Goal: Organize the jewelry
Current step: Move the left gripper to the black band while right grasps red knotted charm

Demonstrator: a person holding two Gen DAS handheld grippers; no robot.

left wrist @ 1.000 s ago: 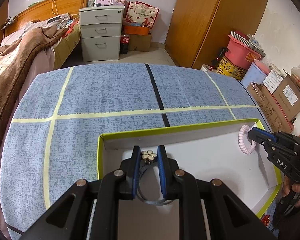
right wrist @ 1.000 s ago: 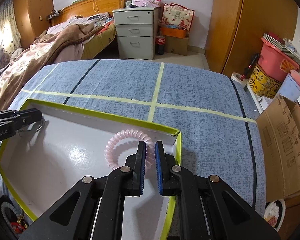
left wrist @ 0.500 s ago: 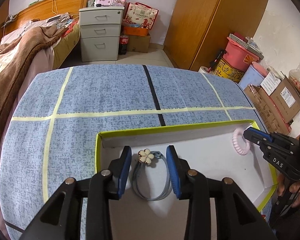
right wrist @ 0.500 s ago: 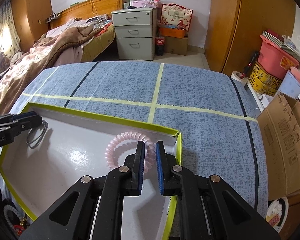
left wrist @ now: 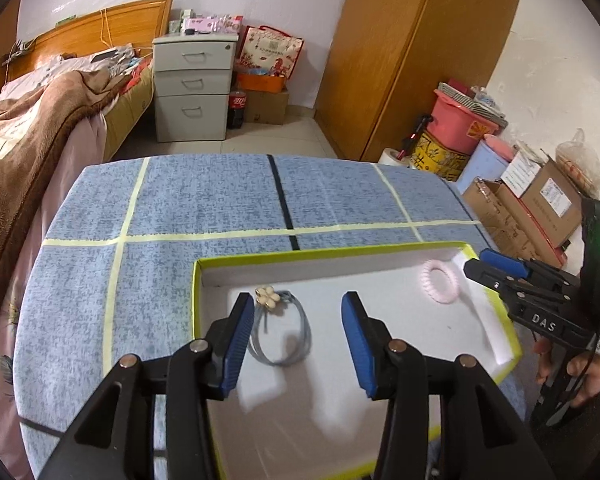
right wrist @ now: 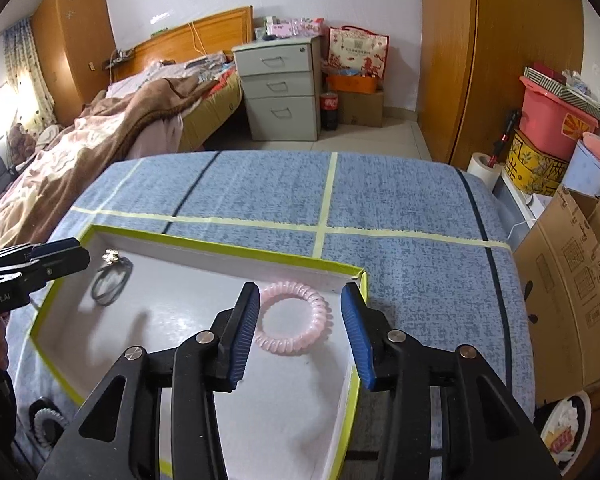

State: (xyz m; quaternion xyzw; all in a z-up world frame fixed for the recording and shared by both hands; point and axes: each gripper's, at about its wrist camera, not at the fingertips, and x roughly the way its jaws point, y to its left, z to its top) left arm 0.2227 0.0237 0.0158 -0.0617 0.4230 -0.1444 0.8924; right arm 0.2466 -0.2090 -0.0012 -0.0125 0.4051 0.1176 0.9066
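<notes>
Both pieces lie in the white tray, the yellow-rimmed box on the blue table, and each sits just ahead of its own gripper. On the left, the left gripper has its jaws opening, and the grey hair tie with its cream flower charm lies flat on the tray floor between and beyond the fingertips; no pad presses on it. Its loop runs long along the gripper's pointing line, charm at the far end near the tray's far-left corner, so it lies ahead and slightly left of centre. The left rim of the tray stands close beside the left finger and would be the first thing struck by a sideways move. On the right, the right gripper is likewise opening its jaws over the pink coil tie, which lies flat and free between the pads, near the far-right corner of the tray. The right finger hangs just over the yellow rim there. Each tie is plainly nearer its own hand, with bare tray floor between the two. Beyond the table stand a bed, a drawer unit and boxes, well clear.
</notes>
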